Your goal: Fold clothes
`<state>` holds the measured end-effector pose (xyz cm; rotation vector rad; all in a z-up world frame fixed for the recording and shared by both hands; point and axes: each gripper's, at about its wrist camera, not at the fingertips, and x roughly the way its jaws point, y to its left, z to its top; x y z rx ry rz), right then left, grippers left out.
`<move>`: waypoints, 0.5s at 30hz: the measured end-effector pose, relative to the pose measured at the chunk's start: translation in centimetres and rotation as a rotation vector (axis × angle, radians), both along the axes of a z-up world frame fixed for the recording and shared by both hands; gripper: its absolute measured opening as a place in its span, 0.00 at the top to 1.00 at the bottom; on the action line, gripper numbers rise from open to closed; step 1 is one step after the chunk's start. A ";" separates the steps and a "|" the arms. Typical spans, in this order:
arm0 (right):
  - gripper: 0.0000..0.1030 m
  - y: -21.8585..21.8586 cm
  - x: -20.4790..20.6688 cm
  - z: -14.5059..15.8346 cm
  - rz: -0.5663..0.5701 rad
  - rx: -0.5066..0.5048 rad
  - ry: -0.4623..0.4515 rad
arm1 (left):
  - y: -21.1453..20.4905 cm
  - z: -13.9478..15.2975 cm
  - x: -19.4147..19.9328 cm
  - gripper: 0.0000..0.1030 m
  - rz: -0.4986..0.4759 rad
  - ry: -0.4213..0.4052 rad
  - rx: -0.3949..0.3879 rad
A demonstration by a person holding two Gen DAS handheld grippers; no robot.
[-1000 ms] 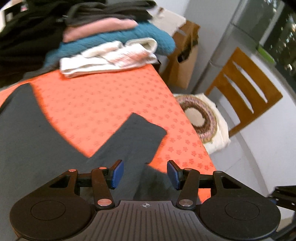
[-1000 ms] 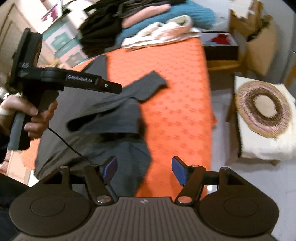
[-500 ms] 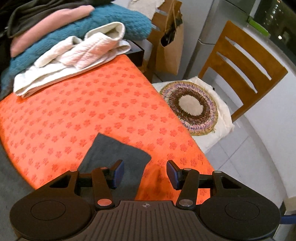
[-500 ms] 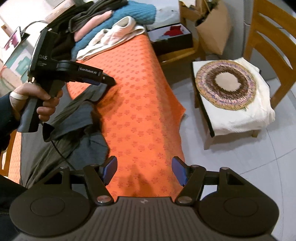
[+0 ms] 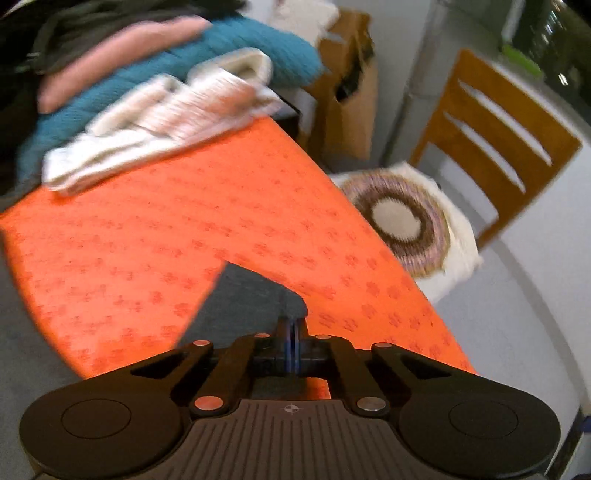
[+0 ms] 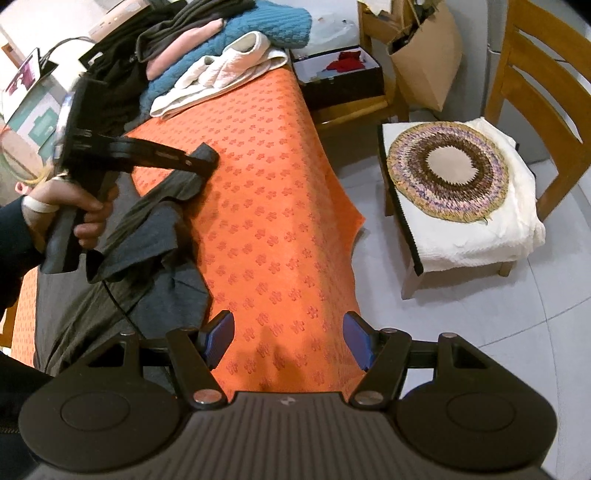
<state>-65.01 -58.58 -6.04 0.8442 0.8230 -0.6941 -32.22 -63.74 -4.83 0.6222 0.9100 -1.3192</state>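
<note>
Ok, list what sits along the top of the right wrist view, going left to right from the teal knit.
Teal knit → white garment → black box holding something red → brown paper bag → wooden chair.

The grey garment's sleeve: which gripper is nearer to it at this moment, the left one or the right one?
Left. The left gripper is shut on the grey sleeve at its end. The right gripper is open above the orange cloth, apart from the sleeve.
</note>
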 end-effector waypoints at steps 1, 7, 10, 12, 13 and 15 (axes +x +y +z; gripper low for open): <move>0.31 -0.1 0.2 0.0 0.013 -0.002 -0.001 | 0.7 0.9 0.6 0.96 0.028 0.016 -0.022; 0.31 -0.9 3.3 0.3 0.133 -0.012 -0.010 | 6.6 7.6 4.3 0.96 0.193 0.034 -0.177; 0.31 -1.1 6.0 0.8 0.238 -0.030 -0.021 | 10.3 10.6 6.2 0.96 0.295 0.032 -0.239; 0.31 -0.9 8.0 1.1 0.323 -0.058 -0.020 | 12.8 12.1 7.4 0.96 0.366 0.032 -0.270; 0.31 -0.8 9.0 1.2 0.362 -0.073 -0.014 | 14.1 12.7 7.9 0.96 0.403 0.034 -0.282; 0.31 -0.4 11.0 1.2 0.432 -0.112 0.004 | 16.8 13.8 9.0 0.96 0.476 0.040 -0.303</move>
